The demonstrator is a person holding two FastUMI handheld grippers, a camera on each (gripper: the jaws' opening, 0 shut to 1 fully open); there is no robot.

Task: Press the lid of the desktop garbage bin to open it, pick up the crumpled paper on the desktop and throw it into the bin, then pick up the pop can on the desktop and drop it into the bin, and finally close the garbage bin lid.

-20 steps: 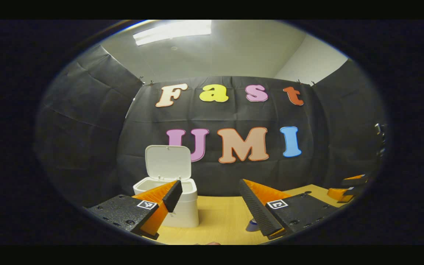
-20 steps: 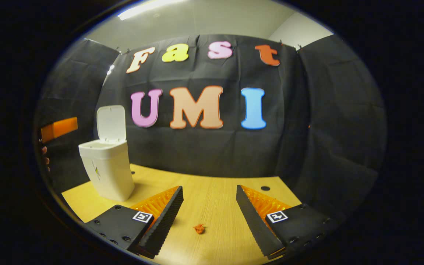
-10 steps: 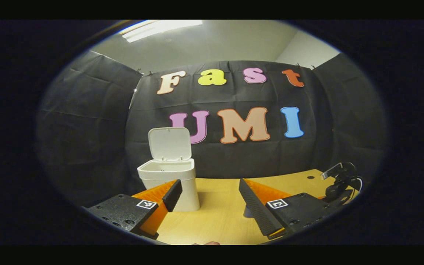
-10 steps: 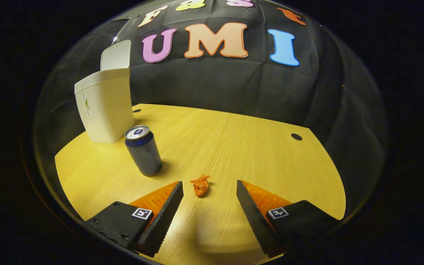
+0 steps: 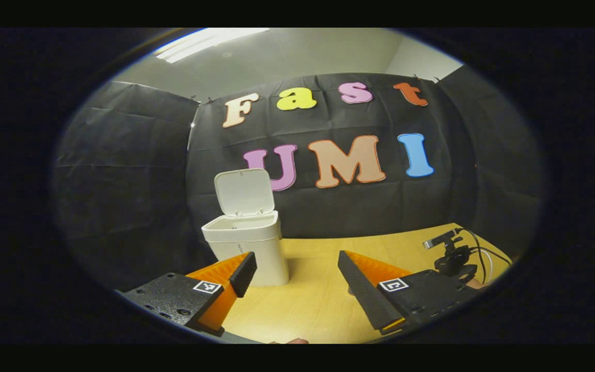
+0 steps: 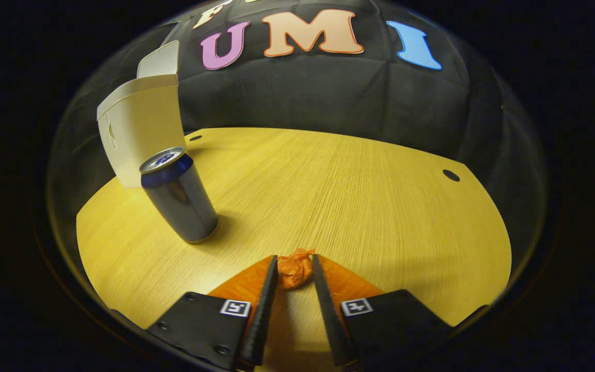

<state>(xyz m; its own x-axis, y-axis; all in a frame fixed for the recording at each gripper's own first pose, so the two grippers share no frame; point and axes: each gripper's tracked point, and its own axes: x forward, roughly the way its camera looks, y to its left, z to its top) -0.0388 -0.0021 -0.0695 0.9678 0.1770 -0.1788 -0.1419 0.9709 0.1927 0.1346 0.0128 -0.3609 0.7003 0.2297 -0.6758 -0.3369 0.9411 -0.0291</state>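
In the right gripper view my right gripper (image 6: pixel 295 258) is down at the wooden table (image 6: pixel 359 186), shut on the small orange crumpled paper (image 6: pixel 293 272), which fills the narrow gap between both fingers. The dark pop can (image 6: pixel 177 195) stands upright to the left, ahead of the paper. Behind it is the white bin (image 6: pixel 140 129) with its lid (image 6: pixel 160 59) raised. In the left gripper view my left gripper (image 5: pixel 296 257) hangs open and holds nothing, a short way in front of the bin (image 5: pixel 246 248), whose lid (image 5: pixel 243 191) stands upright.
The table (image 5: pixel 308 305) has a small round hole near the bin (image 6: pixel 194 138) and another at the far right (image 6: pixel 451 175). Black cloth walls close in behind and beside it. The right gripper's rig with cables (image 5: pixel 452 256) appears low at the right of the left gripper view.
My right gripper dropped to the table, moved up to the paper and closed from wide open onto it. The left gripper drew back slightly and stayed open; the bin lid stayed up.
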